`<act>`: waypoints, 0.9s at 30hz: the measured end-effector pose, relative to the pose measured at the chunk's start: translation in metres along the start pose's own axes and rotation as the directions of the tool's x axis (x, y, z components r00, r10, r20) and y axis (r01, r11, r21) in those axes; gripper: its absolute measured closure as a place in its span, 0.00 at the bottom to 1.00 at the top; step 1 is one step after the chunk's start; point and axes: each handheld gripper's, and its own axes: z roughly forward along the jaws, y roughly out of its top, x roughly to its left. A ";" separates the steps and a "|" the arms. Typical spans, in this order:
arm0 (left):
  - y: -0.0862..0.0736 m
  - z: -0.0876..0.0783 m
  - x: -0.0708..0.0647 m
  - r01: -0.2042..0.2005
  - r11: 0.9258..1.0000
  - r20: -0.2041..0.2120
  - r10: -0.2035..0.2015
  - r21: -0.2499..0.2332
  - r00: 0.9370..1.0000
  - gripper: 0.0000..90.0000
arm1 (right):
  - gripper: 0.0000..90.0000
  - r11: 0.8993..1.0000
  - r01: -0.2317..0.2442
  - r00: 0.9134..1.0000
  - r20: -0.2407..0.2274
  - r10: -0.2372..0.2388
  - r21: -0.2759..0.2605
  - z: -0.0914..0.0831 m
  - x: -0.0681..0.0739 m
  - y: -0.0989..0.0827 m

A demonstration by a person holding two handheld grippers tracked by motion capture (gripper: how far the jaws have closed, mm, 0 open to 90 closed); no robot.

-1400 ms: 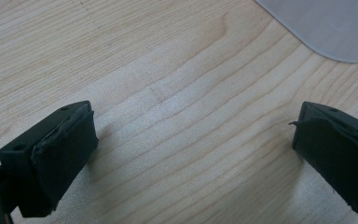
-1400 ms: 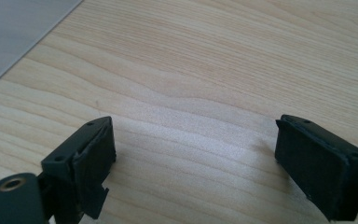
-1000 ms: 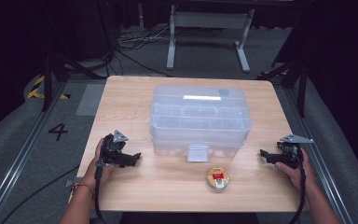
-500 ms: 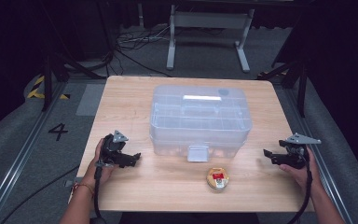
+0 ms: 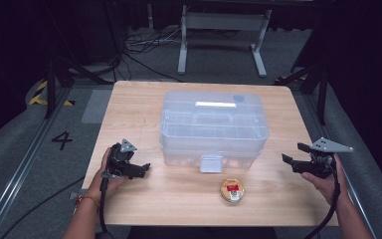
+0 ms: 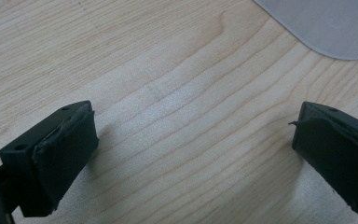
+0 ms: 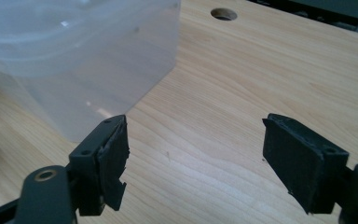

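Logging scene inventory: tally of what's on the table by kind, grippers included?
Clear plastic storage box: 1
Small round tin with a red label: 1
Handheld grippers: 2, left gripper and right gripper, both open and empty
Total: 4

Looks like a lab or recording studio setup: black curtains all round, a lone wooden table (image 5: 144, 109) on grey carpet, cables (image 5: 139, 47) snaking across the floor, hazard tape (image 5: 40, 94), a floor-marked "4" (image 5: 62, 140), and metal stand legs (image 5: 221, 30).
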 end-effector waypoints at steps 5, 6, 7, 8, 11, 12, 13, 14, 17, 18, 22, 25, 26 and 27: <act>0.000 0.000 0.000 -0.006 1.000 0.002 0.006 0.000 1.000 0.00 | 0.27 0.999 0.025 1.000 0.000 -0.025 -0.034 -0.008 0.005 0.017; 0.000 0.000 0.000 -0.006 1.000 0.002 0.006 0.000 1.000 0.00 | 0.29 0.999 0.022 1.000 -0.005 -0.022 -0.044 -0.010 0.005 0.020; 0.000 0.000 0.000 -0.006 1.000 0.002 0.006 0.000 1.000 0.00 | 0.29 0.998 0.025 1.000 -0.011 -0.025 -0.057 -0.011 0.005 0.023; 0.000 0.000 0.000 -0.006 1.000 0.003 0.006 -0.001 1.000 0.00 | 0.29 0.998 0.031 0.999 -0.007 -0.031 -0.061 -0.012 0.004 0.025; 0.000 0.000 0.000 -0.006 1.000 0.002 0.006 0.000 1.000 0.00 | 0.29 0.998 0.037 0.999 -0.010 -0.038 -0.051 -0.013 0.002 0.029; 0.000 0.000 0.000 -0.006 1.000 0.002 0.006 0.000 1.000 0.00 | 0.29 0.998 0.039 0.999 -0.008 -0.039 -0.048 -0.014 0.001 0.032; 0.000 0.000 0.000 -0.006 1.000 0.002 0.006 0.000 1.000 0.01 | 0.29 0.998 0.039 0.999 -0.008 -0.039 -0.048 -0.014 0.001 0.032; 0.000 0.000 0.000 -0.006 1.000 0.003 0.006 0.000 1.000 0.01 | 0.29 0.998 0.046 0.999 0.002 -0.046 -0.050 -0.014 -0.001 0.035; 0.000 0.000 0.000 -0.006 1.000 0.002 0.006 0.000 1.000 0.00 | 0.28 0.996 0.055 0.998 0.005 -0.055 -0.071 -0.017 -0.002 0.046; 0.000 0.000 0.000 -0.006 1.000 0.003 0.006 -0.001 1.000 0.00 | 0.28 0.996 0.056 0.998 0.005 -0.056 -0.074 -0.018 -0.002 0.047; 0.000 0.000 -0.001 -0.004 1.000 0.004 0.004 -0.001 1.000 0.00 | 0.27 0.994 0.064 0.998 -0.008 -0.065 -0.093 -0.018 0.001 0.058; 0.000 0.000 -0.001 -0.003 1.000 0.004 0.003 0.000 1.000 0.01 | 0.27 0.992 0.081 0.996 -0.029 -0.085 -0.098 -0.016 0.006 0.066; 0.000 0.000 -0.001 -0.002 1.000 0.003 0.002 -0.002 1.000 0.01 | 0.27 0.991 0.089 0.995 -0.035 -0.093 -0.098 -0.015 0.008 0.068; 0.000 0.000 -0.001 -0.002 1.000 0.002 0.002 -0.002 1.000 0.01 | 0.27 0.990 0.095 0.994 -0.041 -0.100 -0.099 -0.015 0.010 0.072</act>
